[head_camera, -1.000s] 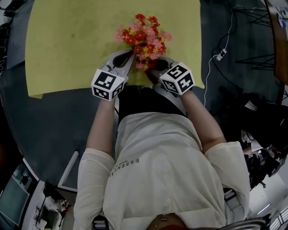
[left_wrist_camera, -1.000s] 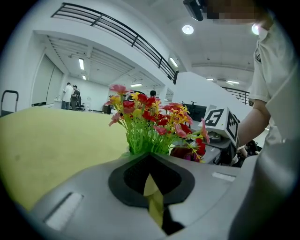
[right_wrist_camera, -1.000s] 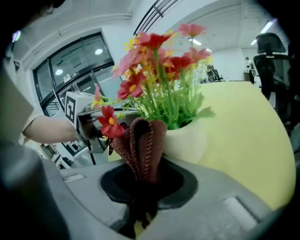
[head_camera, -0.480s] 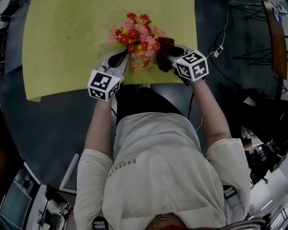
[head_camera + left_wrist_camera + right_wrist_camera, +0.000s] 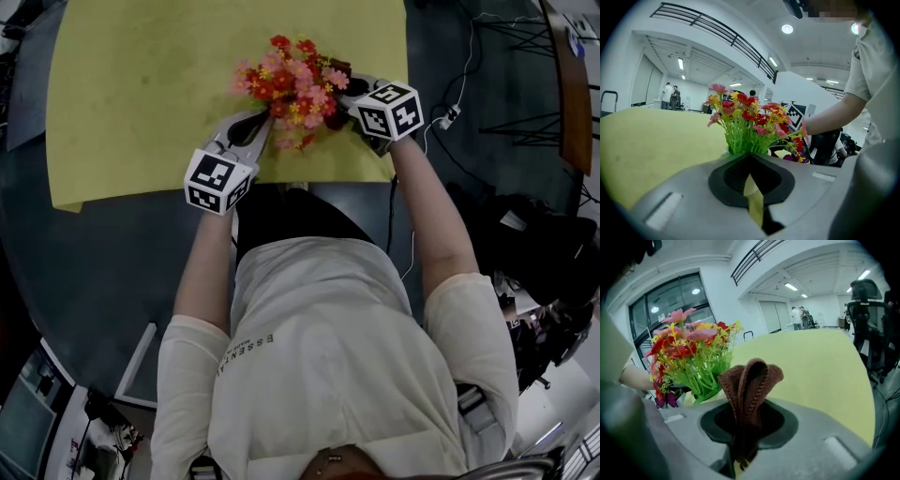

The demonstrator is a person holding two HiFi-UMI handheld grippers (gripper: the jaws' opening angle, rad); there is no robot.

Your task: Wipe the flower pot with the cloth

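Flower pot (image 5: 696, 398): pale; stands near the front edge of the yellow mat (image 5: 141, 94), between the two grippers; from the head view it is hidden under its flowers.
Flowers (image 5: 295, 82): red, pink and yellow artificial blooms on green stems, upright.
Left gripper (image 5: 751, 185): jaws closed on a thin pale sliver that appears to be the pot's rim; the stems rise just beyond the jaw tips.
Right gripper (image 5: 746, 423): jaws clamped on the cloth, at the pot's right side.
Cloth (image 5: 750, 378): brown, knitted, folded; a loop stands up out of the jaws, just beside the stems and the pot's rim; whether it touches the pot cannot be told.
Mat's support: dark round table (image 5: 112, 262).
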